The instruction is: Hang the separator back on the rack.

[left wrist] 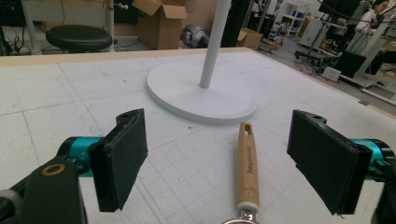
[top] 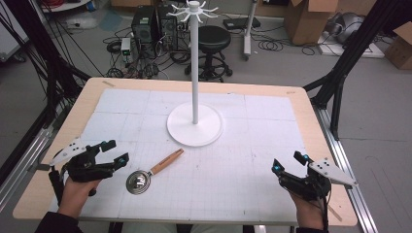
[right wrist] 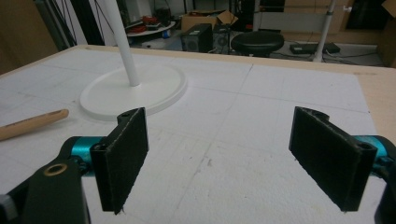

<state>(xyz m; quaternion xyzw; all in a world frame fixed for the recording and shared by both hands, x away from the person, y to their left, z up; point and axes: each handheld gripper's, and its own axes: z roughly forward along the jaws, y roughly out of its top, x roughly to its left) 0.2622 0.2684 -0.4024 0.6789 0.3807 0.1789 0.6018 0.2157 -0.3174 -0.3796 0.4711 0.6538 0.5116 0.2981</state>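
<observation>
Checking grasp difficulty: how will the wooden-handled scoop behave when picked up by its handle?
The scoop looks rigid. Its metal bowl probably outweighs the wooden handle, so it may droop bowl-down. The handle's rounded, smooth wood could twist between the fingers.

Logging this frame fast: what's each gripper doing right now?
Left gripper: open, holding nothing; the scoop's wooden handle lies on the table between its jaws.
Right gripper: open, holding nothing.

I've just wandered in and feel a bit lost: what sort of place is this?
Most likely a lab or workshop set up for recording hand tasks. A gridded white mat covers the table, computer towers and loose cables sit on the floor behind it, and cardboard boxes are stacked nearby.
</observation>
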